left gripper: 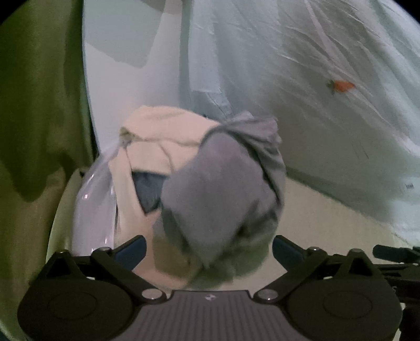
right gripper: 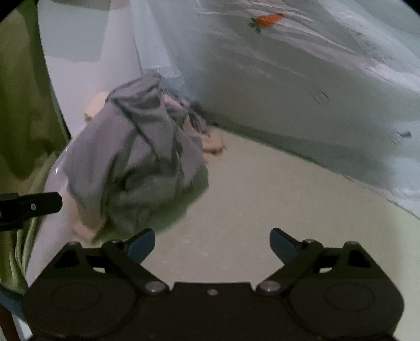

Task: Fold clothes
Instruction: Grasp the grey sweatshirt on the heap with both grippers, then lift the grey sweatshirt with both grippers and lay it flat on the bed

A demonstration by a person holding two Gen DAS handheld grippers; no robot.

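Observation:
A crumpled grey garment lies on top of a heap of clothes, with a cream garment and a dark blue one under it. My left gripper is open, its jaws wide on either side of the grey garment's near edge, not closed on it. In the right wrist view the same grey garment sits left of centre. My right gripper is open and empty over the bare pale surface, to the right of the heap.
A clear plastic bag or bin rim sits under the heap at left. A green curtain hangs at far left. A white sheet with a small orange carrot motif rises behind. The other gripper's body shows at left.

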